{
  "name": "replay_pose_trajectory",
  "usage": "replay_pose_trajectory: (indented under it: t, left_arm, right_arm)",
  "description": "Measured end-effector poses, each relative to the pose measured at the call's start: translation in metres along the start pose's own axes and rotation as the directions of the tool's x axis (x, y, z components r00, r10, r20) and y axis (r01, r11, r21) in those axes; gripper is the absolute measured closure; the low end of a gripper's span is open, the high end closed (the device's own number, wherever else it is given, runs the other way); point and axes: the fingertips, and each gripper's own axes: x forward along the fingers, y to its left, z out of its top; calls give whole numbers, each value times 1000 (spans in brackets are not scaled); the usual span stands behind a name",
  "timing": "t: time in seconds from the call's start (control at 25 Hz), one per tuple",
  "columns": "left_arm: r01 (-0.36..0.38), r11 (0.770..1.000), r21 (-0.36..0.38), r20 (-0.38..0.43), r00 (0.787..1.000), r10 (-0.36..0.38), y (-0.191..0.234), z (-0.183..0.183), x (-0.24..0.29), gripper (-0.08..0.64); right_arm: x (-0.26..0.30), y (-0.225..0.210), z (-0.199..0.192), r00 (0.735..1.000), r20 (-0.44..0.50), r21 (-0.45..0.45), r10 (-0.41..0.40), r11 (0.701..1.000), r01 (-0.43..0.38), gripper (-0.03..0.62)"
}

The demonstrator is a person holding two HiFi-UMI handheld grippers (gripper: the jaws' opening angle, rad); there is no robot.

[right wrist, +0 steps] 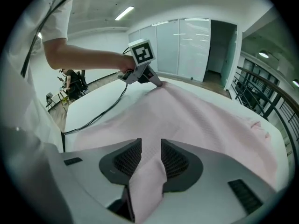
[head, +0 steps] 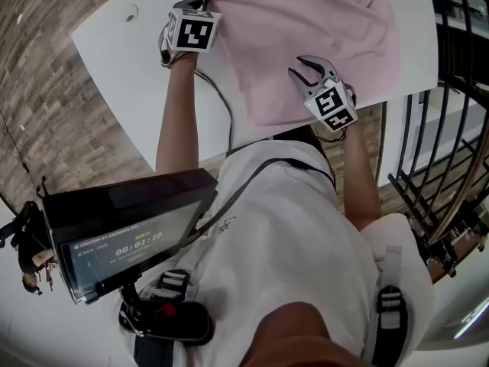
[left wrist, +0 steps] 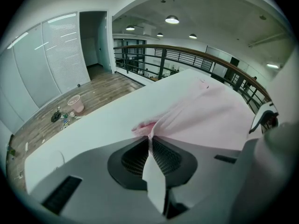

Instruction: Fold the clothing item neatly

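A pink garment (head: pixel 321 29) lies spread on the white table (head: pixel 122 60), reaching its near edge. My left gripper (head: pixel 200 6) is at the garment's left corner, shut on it. In the left gripper view a thin fold of the garment (left wrist: pixel 205 111) is pinched between the pads of that gripper (left wrist: pixel 150 136). My right gripper (head: pixel 312 69) sits over the near edge of the cloth. In the right gripper view a thicker fold of the garment (right wrist: pixel 196 115) runs between its jaws (right wrist: pixel 150 146) and hangs into the throat. The left gripper (right wrist: pixel 158 82) also shows there, across the cloth.
A black cable (head: pixel 221 105) trails over the table from the left gripper toward the person. A dark metal railing (head: pixel 451 128) stands right of the table. A black screen unit (head: pixel 122 235) hangs at the person's chest. A pink bucket (left wrist: pixel 75 104) sits on the wooden floor.
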Motion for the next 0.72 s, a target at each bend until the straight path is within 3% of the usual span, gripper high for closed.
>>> replay_pose_trajectory:
  t: [0.16,0.32,0.44,0.56,0.6,0.64,0.72]
  left_arm:
    - [-24,999,-35,-5,1000,24,-1,-6,-3,524]
    - [-43,999,-8,48,998,43,29,-16,-42,491]
    - [-77,996,32,89,993,74,41,-9,-72,491]
    - [-125,988,89,120,986,113,35,1,-93,491]
    - [-114,988,104,131,986,100,27,5,-98,491]
    - [-80,990,119,137,989,63,14,8,-100,491]
    - [38,988,152,138,989,-59,-23,14,-97,524]
  right_arm:
    - [14,22,-9,995,-22,-3,102,995,-102,460]
    - [34,47,16,996,12,45,89,995,-89,460]
    - [23,30,50,991,134,119,12,992,-28,460]
    - [-10,-14,58,965,240,237,-102,970,43,462]
    - [-24,-34,56,952,262,275,-155,958,80,501]
    - [-38,-55,54,937,277,308,-211,944,121,589]
    - [-59,-98,44,914,274,333,-299,921,201,589]
